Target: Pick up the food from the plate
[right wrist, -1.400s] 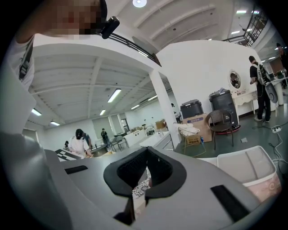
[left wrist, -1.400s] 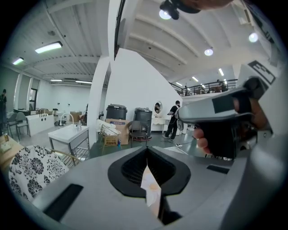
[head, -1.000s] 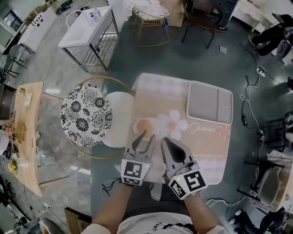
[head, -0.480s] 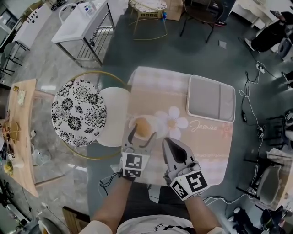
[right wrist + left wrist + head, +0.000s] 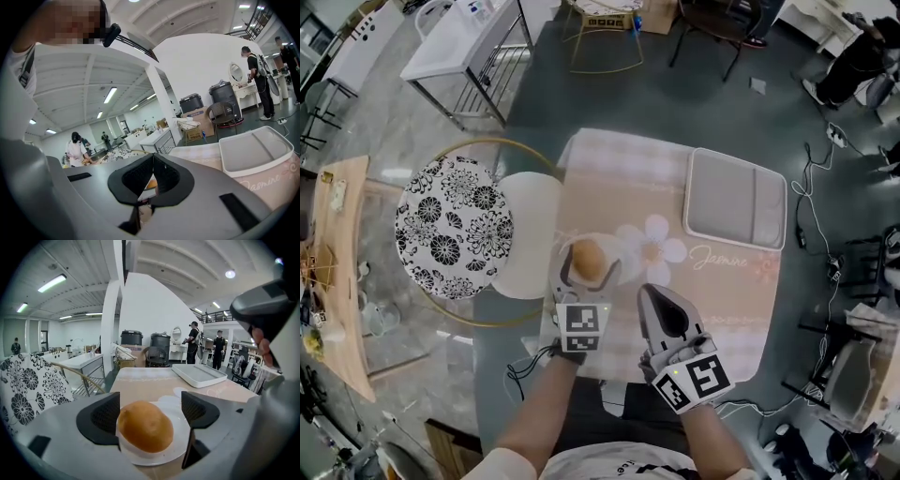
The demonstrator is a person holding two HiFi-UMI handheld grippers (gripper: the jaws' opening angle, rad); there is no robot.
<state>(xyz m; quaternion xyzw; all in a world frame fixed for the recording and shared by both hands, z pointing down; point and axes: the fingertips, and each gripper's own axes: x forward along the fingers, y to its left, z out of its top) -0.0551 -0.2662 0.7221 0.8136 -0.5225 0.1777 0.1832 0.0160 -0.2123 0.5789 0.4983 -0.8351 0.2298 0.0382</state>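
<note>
A golden bread roll lies on a small white plate near the front left of the pink-clothed table. My left gripper is down at the plate, its jaws opening wide. In the left gripper view the roll sits between the two dark pads on the plate, and I see no squeeze on it. My right gripper hovers just right of the plate, shut and empty. In its own view the right gripper shows its tips meeting.
A grey rectangular tray lies at the table's back right. Left of the table stand a black-and-white floral round seat and a white cushion. Cables run over the floor on the right. People stand far off in the room.
My left gripper has moved forward to the plate and its jaws have spread from nearly closed to wide around the roll. The right gripper has barely moved.
</note>
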